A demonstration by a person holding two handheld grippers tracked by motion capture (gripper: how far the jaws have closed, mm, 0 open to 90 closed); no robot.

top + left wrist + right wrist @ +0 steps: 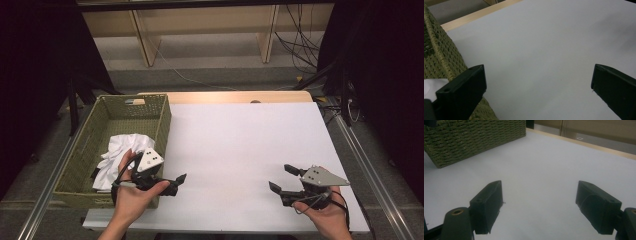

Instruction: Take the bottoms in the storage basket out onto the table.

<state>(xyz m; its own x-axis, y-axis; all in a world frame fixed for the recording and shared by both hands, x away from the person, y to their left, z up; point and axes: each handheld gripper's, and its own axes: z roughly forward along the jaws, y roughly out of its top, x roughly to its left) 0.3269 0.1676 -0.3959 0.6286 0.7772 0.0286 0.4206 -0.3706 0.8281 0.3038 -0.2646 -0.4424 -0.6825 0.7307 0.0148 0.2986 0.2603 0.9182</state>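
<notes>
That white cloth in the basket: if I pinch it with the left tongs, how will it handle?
The white cloth lies crumpled in folds, so it is probably floppy and will drape and unfurl when lifted. It looks thin, so likely light. An edge could snag on the woven basket, whose walls rise around it.

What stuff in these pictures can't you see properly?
- White cloth in the basket, high view: the left hand and left tongs cover its near part; what lies beneath is hidden.
- Dark item beside the cloth: too small to tell.
- Basket, both gripper views: cut off by the frame edge.
</notes>
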